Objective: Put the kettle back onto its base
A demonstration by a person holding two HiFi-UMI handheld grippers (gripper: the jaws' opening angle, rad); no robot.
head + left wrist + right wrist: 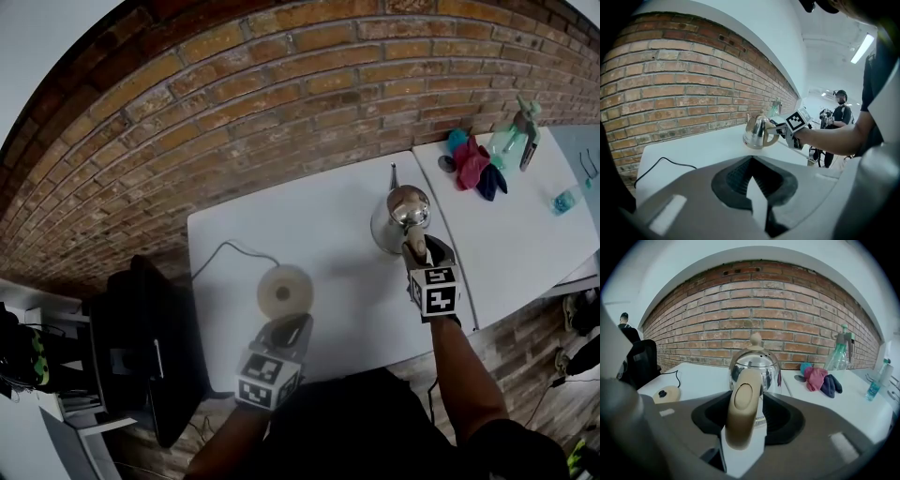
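1. Nearest you, your left hand-held gripper (287,330) hung empty, jaws together, just short of the base (283,291).
2. Farther right on the counter (323,211), your right hand-held gripper (415,247) clamped the kettle (401,211) by its handle; next it needed carrying left and centring over that base.

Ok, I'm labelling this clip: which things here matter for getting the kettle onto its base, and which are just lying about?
For the job: kettle, gripped by the right gripper; round base; its cord.
Lying about: crumpled cloths; spray bottle; small blue bottle; black chair.
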